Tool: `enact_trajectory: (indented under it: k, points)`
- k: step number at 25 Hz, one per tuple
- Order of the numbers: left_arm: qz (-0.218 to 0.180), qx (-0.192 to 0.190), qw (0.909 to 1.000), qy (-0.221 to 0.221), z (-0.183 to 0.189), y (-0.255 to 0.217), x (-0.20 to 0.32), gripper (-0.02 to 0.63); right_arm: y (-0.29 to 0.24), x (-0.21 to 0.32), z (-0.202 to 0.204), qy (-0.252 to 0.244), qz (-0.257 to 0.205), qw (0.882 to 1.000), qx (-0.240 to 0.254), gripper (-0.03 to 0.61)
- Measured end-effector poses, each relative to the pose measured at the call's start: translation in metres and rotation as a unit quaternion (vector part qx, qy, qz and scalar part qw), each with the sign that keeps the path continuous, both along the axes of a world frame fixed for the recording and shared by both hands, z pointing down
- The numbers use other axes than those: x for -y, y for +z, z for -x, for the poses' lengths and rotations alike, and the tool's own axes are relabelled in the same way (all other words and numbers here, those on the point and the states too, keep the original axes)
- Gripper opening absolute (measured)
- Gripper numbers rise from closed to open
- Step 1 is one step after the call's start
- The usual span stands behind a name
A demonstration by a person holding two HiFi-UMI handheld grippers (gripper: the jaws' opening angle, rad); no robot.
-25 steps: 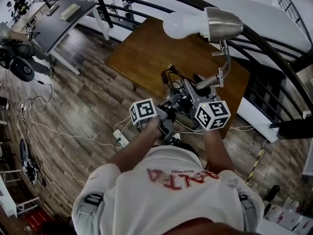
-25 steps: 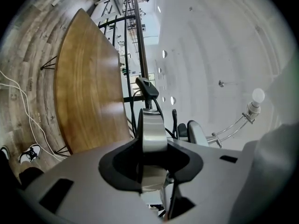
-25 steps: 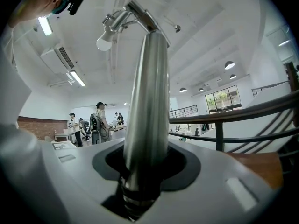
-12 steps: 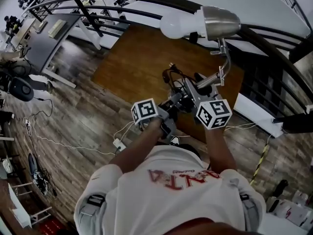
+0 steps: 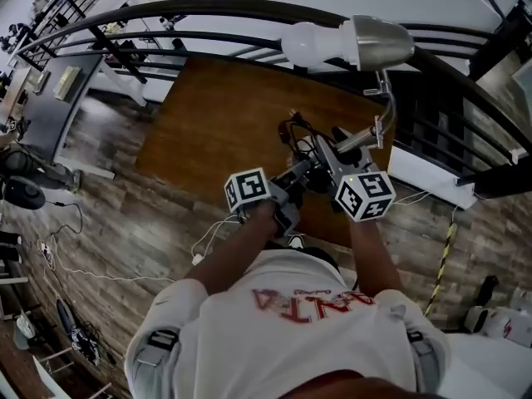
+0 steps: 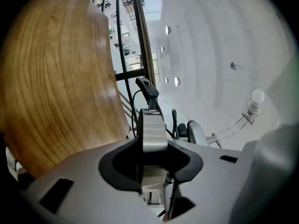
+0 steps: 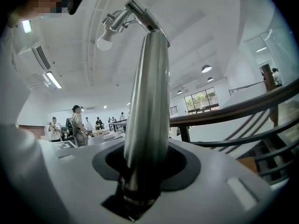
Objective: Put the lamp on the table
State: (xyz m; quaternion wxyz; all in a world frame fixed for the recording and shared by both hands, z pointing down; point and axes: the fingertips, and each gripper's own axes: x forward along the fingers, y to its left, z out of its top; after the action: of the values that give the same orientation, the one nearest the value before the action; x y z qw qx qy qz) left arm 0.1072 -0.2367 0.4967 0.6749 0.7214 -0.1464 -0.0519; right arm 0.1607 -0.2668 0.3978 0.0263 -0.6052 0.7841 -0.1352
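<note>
Two grippers met on one lamp (image 5: 378, 41) in the head view. The right gripper (image 5: 339, 155) was clamped on the lower end of its metal stem (image 5: 359, 138), and the left gripper (image 5: 295, 177) sat just beside it at the tangle of black cord (image 5: 293, 131). The lamp hung in the air over the wooden table (image 5: 224, 115), with its bare bulb (image 5: 312, 44) and shade up near the curved railing (image 5: 191, 11). We judged it not yet set down.

In the left gripper view, the jaws were closed on a ribbed grey piece (image 6: 152, 129). We took it for part of the lamp's foot, though we could not be sure. The cord and its plug rose just behind it, with the table's edge to the left.

In the right gripper view, the polished stem filled the gap between the jaws, which gripped it at a middling width.

We reckoned the lamp stiff in the stem but top-heavy, smooth enough to twist or slip, and fragile at the bulb. The low stem and the foot looked the safe places to hold, and the loose cord seemed apt to snag. We saw no container in any view.
</note>
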Motion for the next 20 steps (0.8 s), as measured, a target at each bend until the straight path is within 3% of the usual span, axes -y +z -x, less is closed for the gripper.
enact_trajectory:
  k: [12, 20]
  points:
    - [0.01, -0.022, 0.9927, 0.118, 0.026, -0.005, 0.022, 0.137, -0.008, 0.011, 0.026, 0.121, 0.002, 0.992, -0.023, 0.167]
    - [0.033, -0.018, 0.9871, 0.155, 0.023, 0.017, 0.012, 0.137, 0.017, 0.0, 0.02, 0.16, 0.031, 0.986, -0.017, 0.167]
